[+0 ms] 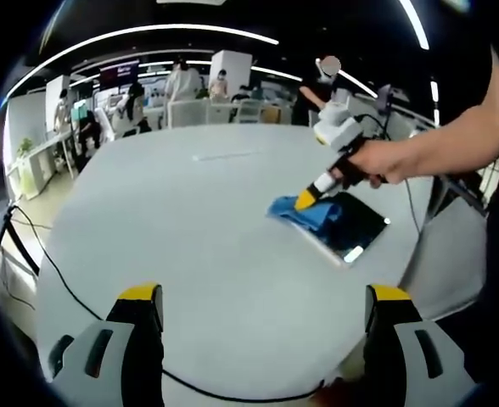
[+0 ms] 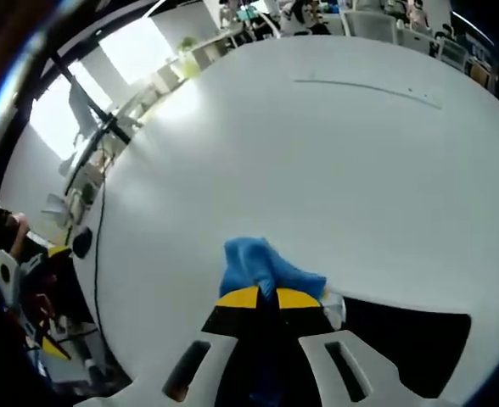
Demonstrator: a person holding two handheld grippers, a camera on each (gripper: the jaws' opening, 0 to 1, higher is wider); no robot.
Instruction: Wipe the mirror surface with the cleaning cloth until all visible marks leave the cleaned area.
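Where pinched by right gripper (image 2: 266, 296), bunched blue cloth (image 2: 258, 267) on dark mirror (image 2: 419, 339)

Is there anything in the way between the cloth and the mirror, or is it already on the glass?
Nothing visible stands between them. The right hand-held gripper is shut on the blue cleaning cloth, which already lies against one end of the dark mirror on the white table.
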